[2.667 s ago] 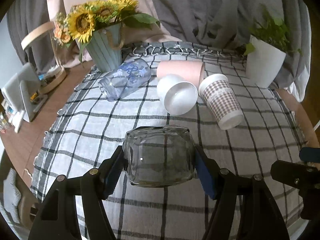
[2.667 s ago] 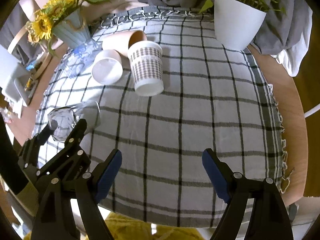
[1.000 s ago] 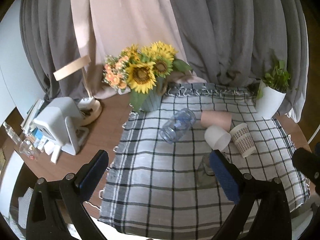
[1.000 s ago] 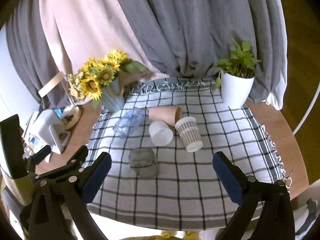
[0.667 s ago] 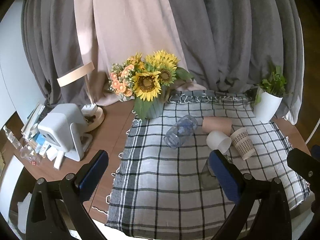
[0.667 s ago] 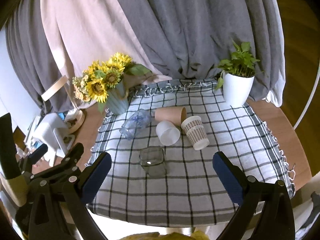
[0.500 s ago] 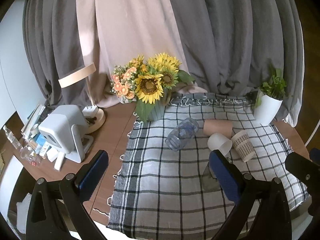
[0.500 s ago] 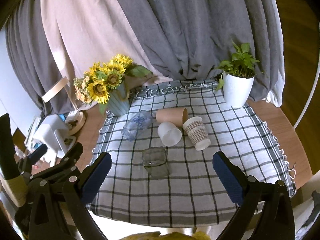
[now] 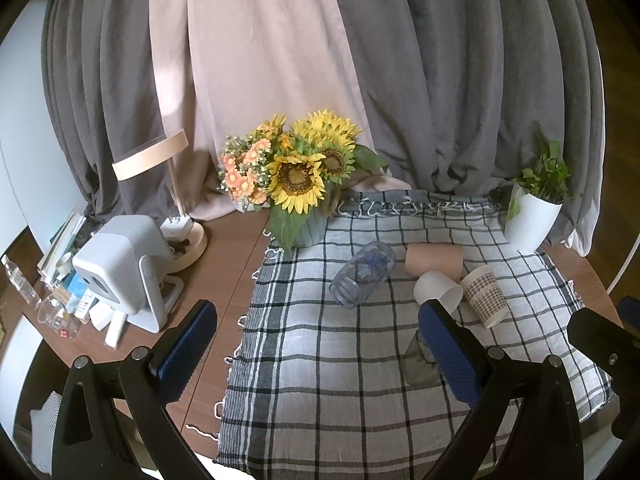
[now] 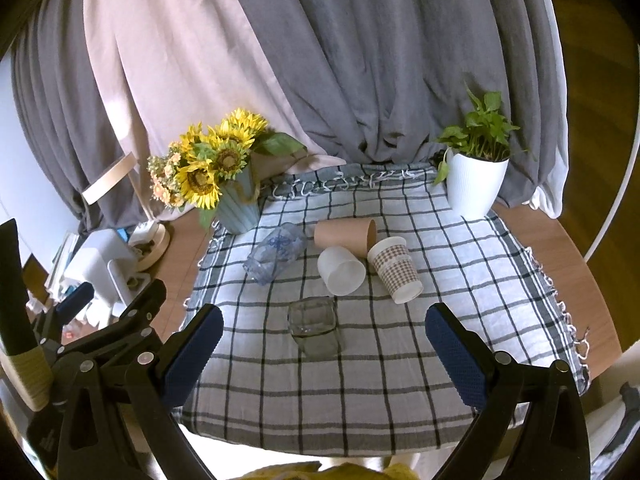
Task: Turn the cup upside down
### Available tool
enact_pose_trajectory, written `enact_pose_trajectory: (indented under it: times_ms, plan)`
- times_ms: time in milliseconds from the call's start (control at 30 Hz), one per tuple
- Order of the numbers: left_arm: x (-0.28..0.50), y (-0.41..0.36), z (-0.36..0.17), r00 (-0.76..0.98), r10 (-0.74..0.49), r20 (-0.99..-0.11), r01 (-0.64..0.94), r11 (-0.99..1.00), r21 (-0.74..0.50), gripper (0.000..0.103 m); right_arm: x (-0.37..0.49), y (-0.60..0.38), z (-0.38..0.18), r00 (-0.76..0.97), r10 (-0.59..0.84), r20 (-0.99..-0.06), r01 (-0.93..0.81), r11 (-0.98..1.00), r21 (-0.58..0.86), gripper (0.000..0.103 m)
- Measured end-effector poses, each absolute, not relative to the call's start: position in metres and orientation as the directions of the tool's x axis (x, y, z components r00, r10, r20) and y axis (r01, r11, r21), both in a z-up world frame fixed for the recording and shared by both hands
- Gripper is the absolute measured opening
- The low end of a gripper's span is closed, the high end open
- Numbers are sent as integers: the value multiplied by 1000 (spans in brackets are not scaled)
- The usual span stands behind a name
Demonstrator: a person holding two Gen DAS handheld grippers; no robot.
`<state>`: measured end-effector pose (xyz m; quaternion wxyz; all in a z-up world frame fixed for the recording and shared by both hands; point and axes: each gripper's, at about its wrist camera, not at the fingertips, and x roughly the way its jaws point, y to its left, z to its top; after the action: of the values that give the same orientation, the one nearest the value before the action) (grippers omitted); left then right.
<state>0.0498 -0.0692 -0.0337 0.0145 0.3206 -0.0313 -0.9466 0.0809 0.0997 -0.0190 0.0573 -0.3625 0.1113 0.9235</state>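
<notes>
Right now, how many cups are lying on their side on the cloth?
3: brown cup at the back, white cup in front of it, checked cup to its right. The glass stands apart; the bottle isn't counted.

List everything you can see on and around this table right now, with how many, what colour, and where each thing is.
Glass cup: one, clear, front centre of the cloth.
Paper cups: three lying on their sides mid-cloth; brown, white, checked brown and white.
Plastic bottle: one, clear bluish, on its side left of the cups.
Sunflower vase: one, pale blue, back left.
Potted plant: one, white pot, back right.
Tablecloth: one, grey and white plaid.
Desk lamp: one, beige, left.
White device: one, left.
Curtains: grey and pink, behind.
Left hand-held gripper: open.
Right hand-held gripper: open.
</notes>
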Motion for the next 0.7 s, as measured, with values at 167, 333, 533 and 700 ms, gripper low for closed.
enact_pose_trajectory:
  times_ms: [167,333,533,700]
  plan:
    - [47,-68,-34,-793,-39,-608,-5,-998,70,103,80,100,-20,-729,29,-684,-193,-967,165,102]
    - [47,-69,-35,-794,-36,-607,-9,-997,70,103,80,99,-20,-728,32,-684,-197,-967,164,102]
    - [45,-69,-36,-792,-39,-609,-4,-998,69,103,80,99,-20,-729,30,-684,-195,-967,164,102]
    - [45,-71,-36,-794,-40,-606,0,-998,66,103,80,98,-20,-729,32,-683,-194,-968,162,102]
